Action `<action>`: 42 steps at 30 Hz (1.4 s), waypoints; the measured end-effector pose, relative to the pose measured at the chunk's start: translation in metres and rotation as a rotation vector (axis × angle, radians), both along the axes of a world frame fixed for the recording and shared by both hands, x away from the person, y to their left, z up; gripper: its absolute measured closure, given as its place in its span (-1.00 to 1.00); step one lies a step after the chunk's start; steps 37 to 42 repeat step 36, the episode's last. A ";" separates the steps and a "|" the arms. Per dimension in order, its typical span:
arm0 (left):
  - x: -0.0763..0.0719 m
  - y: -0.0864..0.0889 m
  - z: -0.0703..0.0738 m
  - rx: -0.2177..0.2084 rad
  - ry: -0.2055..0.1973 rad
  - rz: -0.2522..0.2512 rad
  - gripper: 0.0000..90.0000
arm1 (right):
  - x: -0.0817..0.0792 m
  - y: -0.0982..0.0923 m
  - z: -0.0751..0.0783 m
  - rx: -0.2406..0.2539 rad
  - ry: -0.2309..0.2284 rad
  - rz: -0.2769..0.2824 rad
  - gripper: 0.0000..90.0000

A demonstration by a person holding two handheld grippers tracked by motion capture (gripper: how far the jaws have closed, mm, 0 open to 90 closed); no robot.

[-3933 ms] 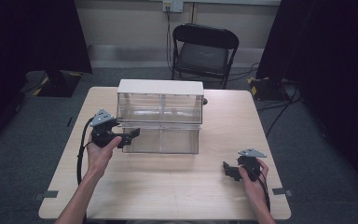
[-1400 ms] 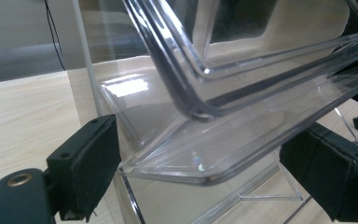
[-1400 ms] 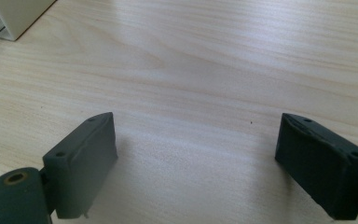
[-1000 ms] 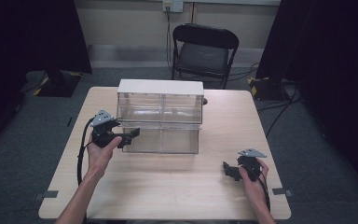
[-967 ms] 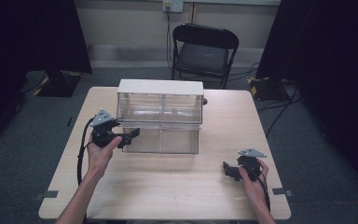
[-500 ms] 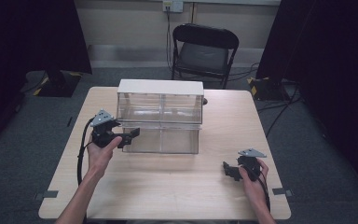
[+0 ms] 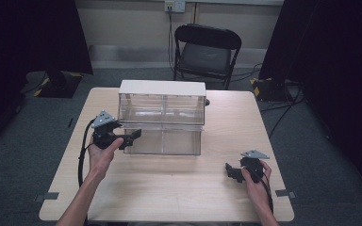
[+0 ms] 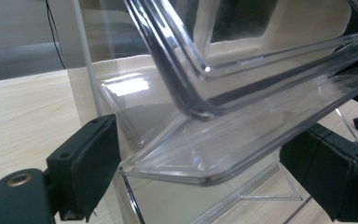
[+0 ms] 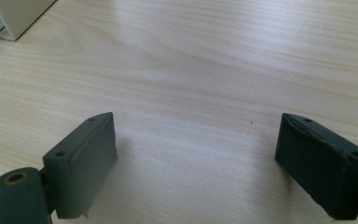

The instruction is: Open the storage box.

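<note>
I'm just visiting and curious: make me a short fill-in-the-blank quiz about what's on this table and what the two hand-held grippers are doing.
1. The clear plastic drawer cabinet with a white top stands on a light ____ table.
2. The left gripper has its jaws around the edge of a clear ____ pulled out of the cabinet.
3. The right gripper sits over bare tabletop with its jaws ____.
4. Behind the table stands a black folding ____.

Missing words: wooden; drawer; open; chair

Left gripper (image 7: 133, 135) at clear drawer unit (image 7: 162, 117)
</note>
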State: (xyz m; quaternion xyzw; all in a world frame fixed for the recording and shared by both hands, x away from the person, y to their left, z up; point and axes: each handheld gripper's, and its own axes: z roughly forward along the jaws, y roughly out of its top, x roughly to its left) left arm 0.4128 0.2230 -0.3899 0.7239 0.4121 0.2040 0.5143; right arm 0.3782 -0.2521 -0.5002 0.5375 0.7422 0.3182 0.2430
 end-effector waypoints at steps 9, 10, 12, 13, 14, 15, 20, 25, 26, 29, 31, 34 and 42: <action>0.000 0.000 0.000 0.000 0.002 0.000 -0.73 | 0.000 0.000 0.000 0.000 0.000 0.000 -0.74; 0.000 0.000 0.000 0.001 0.001 0.001 -0.73 | 0.000 0.000 0.000 0.000 0.000 0.000 -0.74; 0.000 0.000 0.000 0.001 0.001 0.001 -0.73 | 0.000 0.000 0.000 0.001 0.000 0.000 -0.74; 0.000 0.000 0.000 -0.001 0.002 0.004 -0.73 | 0.000 0.000 0.000 0.000 0.000 0.000 -0.74; -0.001 0.000 0.000 -0.002 0.001 0.005 -0.73 | 0.000 0.000 0.000 0.001 0.000 0.000 -0.74; -0.001 0.000 0.000 -0.002 0.001 0.005 -0.73 | 0.000 0.000 0.000 0.001 0.000 0.000 -0.74; -0.001 0.000 0.000 -0.003 0.001 0.003 -0.72 | 0.000 0.000 0.000 0.001 0.000 0.000 -0.74; -0.001 0.000 0.001 -0.008 -0.001 0.003 -0.72 | 0.000 0.000 0.000 0.000 0.000 0.000 -0.74; -0.001 0.000 0.001 -0.009 -0.001 0.002 -0.72 | 0.000 0.000 0.000 0.001 0.000 0.000 -0.74; -0.001 0.000 0.001 -0.008 -0.002 0.003 -0.72 | 0.000 0.000 0.000 0.002 0.000 -0.001 -0.74; -0.002 0.000 0.001 -0.005 -0.002 0.004 -0.72 | 0.000 0.000 0.000 0.002 0.000 -0.001 -0.74; -0.001 0.000 0.001 -0.004 -0.002 0.003 -0.73 | 0.000 0.000 0.000 0.002 0.000 -0.001 -0.74; -0.001 0.000 0.001 -0.004 -0.002 0.003 -0.73 | 0.000 0.000 0.000 0.001 0.000 0.000 -0.74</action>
